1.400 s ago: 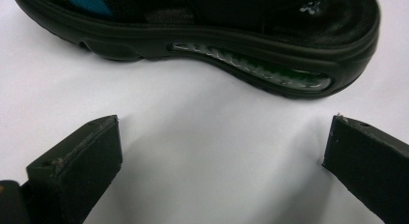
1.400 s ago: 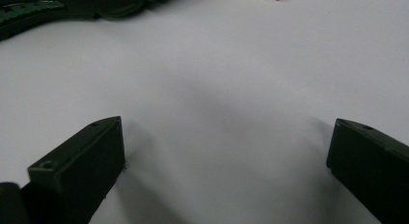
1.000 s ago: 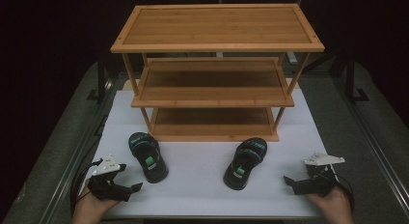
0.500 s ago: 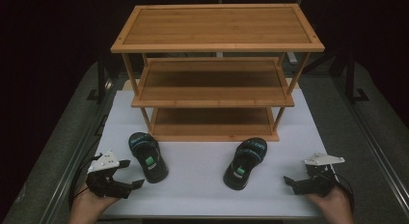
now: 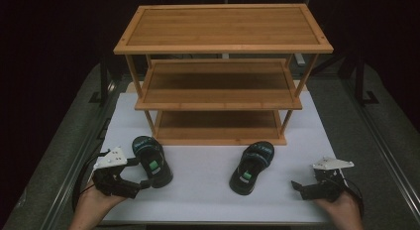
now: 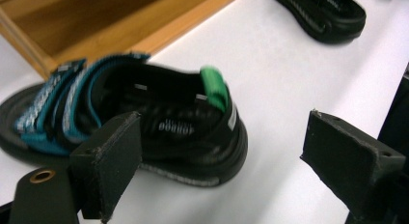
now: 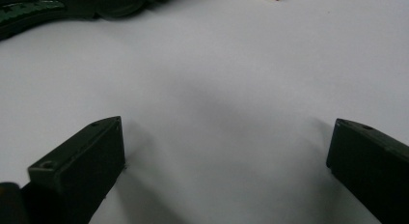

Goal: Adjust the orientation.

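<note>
Two black sandals with teal straps and green heel tabs lie on the white mat (image 5: pixel 198 195) in front of a three-tier wooden shoe rack (image 5: pixel 223 86). The left sandal (image 5: pixel 151 160) points its toe at the rack. My left gripper (image 5: pixel 141 184) is open just beside that sandal's heel. In the left gripper view the left sandal (image 6: pixel 159 122) lies ahead of the left gripper (image 6: pixel 222 151), its heel between the two jaws' lines but untouched. The right sandal (image 5: pixel 251 166) lies slanted. My right gripper (image 5: pixel 296 186) rests open, well to the right of it, over bare mat (image 7: pixel 226 89).
The rack's bottom shelf (image 6: pixel 96 21) stands close behind the left sandal. The other sandal (image 6: pixel 323 14) shows farther off in the left gripper view. A grey table edge with metal rails (image 5: pixel 74 155) borders the mat on both sides. Bare mat lies between the sandals.
My left gripper has moved forward and to the right, up to the left sandal's heel. The right gripper and both sandals have stayed in place.
</note>
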`<state>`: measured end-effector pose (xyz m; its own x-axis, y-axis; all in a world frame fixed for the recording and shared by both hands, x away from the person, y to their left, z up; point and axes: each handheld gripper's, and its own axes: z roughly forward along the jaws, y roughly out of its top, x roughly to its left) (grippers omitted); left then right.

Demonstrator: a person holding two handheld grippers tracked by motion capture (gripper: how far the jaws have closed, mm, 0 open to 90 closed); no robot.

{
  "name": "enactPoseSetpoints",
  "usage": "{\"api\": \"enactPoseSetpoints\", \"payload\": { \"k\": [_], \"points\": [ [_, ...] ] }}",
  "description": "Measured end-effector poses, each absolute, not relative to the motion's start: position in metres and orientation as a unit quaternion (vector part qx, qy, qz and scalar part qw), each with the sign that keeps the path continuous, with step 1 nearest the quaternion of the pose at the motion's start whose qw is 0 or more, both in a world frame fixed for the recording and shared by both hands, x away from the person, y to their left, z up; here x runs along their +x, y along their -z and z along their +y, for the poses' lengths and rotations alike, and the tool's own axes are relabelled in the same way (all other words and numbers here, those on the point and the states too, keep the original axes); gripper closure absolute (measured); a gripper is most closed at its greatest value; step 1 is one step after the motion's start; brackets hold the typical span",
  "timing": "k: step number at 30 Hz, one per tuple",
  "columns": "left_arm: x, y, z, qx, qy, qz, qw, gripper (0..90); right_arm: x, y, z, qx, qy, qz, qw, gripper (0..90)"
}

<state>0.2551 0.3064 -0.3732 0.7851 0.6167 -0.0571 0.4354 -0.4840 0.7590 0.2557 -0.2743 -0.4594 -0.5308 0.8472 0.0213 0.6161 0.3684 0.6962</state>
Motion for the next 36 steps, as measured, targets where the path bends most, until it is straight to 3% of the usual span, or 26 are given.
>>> {"api": "enactPoseSetpoints", "payload": {
  "k": [36],
  "points": [
    [0.294,0.344,0.213,0.88,-0.09,0.253,0.393,14.7,0.256,0.459,-0.274,0.451,-0.334,0.809,0.174,0.0]
  ]
}}
